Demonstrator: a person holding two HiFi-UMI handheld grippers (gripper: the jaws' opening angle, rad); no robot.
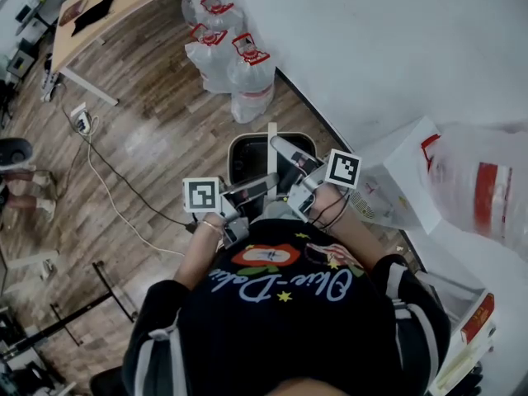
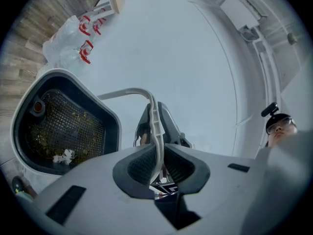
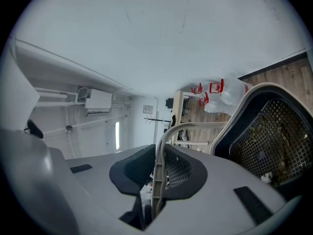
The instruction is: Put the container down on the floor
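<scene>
The container (image 1: pixel 247 151) is a white bin with a black mesh basket inside and a pale bail handle (image 1: pixel 271 139). It hangs under that handle in front of the person, over the wooden floor beside the white wall. My left gripper (image 1: pixel 268 181) comes in from the left and is shut on the handle (image 2: pixel 124 92), whose strip is pinched between the dark pads (image 2: pixel 139 165). My right gripper (image 1: pixel 280 148) comes in from the right and is likewise shut on the handle (image 3: pixel 195 126). Scraps lie in the mesh basket (image 2: pixel 63 131). Its height above the floor cannot be told.
Several large water bottles (image 1: pixel 235 56) with red handles stand along the wall beyond the container. A wooden table (image 1: pixel 115 2) is at the far left, and a cable (image 1: pixel 115 196) runs over the floor. Plastic bags (image 1: pixel 478 188) and a white box (image 1: pixel 396 180) lie at the right.
</scene>
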